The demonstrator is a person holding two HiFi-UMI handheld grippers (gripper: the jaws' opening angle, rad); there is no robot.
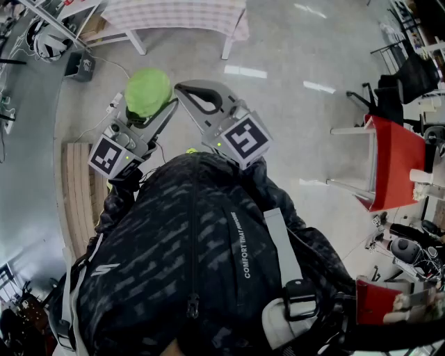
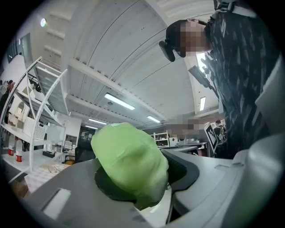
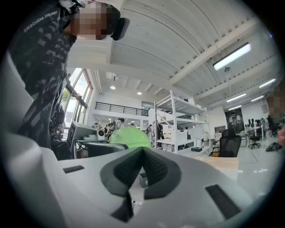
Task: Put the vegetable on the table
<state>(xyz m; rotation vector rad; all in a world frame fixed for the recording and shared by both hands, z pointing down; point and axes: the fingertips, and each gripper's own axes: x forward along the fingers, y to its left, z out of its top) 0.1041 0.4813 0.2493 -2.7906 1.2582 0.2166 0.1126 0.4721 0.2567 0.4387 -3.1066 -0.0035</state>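
A round, pale green vegetable [image 1: 147, 90] is held up in front of the person, above the floor. My left gripper [image 1: 149, 106] is shut on it, and its grey jaws press the vegetable [image 2: 131, 162] from both sides in the left gripper view, where the left gripper [image 2: 136, 182] points slightly upward. My right gripper [image 1: 183, 89] sits just right of the vegetable with its tips close to it. Its jaws are shut with nothing between them [image 3: 142, 155]. The vegetable's top [image 3: 129, 136] shows just beyond them to the left.
A table with a checked cloth [image 1: 181, 14] stands ahead on the grey floor. A wooden slatted pallet [image 1: 76, 188] lies at the left. A red chair [image 1: 393, 160] and cluttered equipment are at the right. White shelving [image 3: 178, 124] and a wooden tabletop [image 3: 222, 162] show in the right gripper view.
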